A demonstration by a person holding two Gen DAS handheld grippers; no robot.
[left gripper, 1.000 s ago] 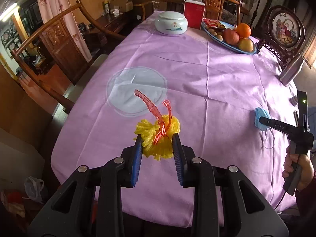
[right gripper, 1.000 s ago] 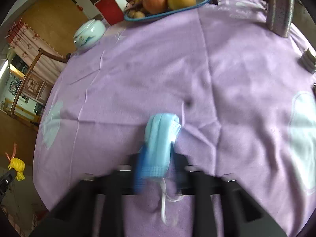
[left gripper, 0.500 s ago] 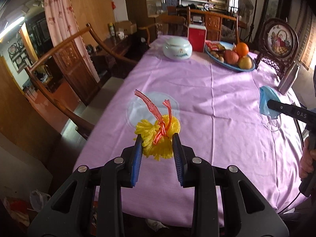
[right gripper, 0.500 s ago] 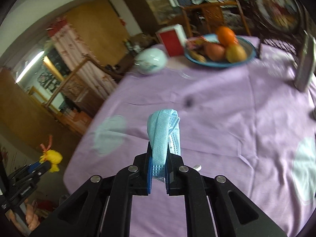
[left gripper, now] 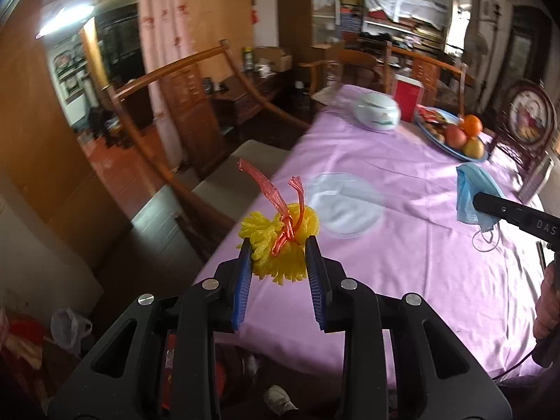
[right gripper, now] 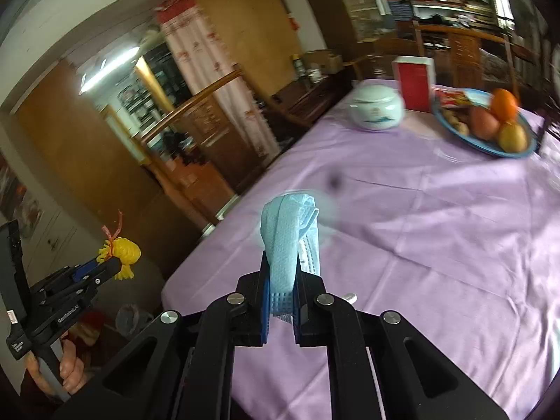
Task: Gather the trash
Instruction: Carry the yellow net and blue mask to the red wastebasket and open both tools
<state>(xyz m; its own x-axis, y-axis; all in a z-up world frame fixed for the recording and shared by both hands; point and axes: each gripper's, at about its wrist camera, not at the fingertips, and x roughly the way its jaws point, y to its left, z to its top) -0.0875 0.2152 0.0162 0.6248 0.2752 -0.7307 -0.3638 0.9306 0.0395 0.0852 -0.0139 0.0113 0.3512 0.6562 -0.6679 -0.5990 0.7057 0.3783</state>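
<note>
— Both grippers have risen off the table since a second ago; the blue face mask [right gripper: 285, 245], which lay on the cloth then, now hangs in the air with the purple tablecloth [right gripper: 437, 245] well below it.

— Who has what?

— The right gripper [right gripper: 280, 301] is clamped nearly shut on the folded mask, its ear loops dangling free. The left gripper [left gripper: 280, 273] pinches a yellow foam fruit net tied with a red plastic strip [left gripper: 280, 241], jaws partly closed around the bulk.

— Why that wide on the left?

— The net is springy and thick, so I'd guess a moderate squeeze holds it without crushing. The mask is thin, hence the tight pinch.

— And why are both held off the near-left edge of the table?

— Probably heading for a bin. A pale plastic bag [left gripper: 68, 327] sits on the floor below that corner, which may be the target, though I can't confirm it.

— Anything left on the table?

— Only the fruit plate [right gripper: 490, 147], lidded porcelain jar [right gripper: 376, 112] and red box [right gripper: 414, 84].
</note>
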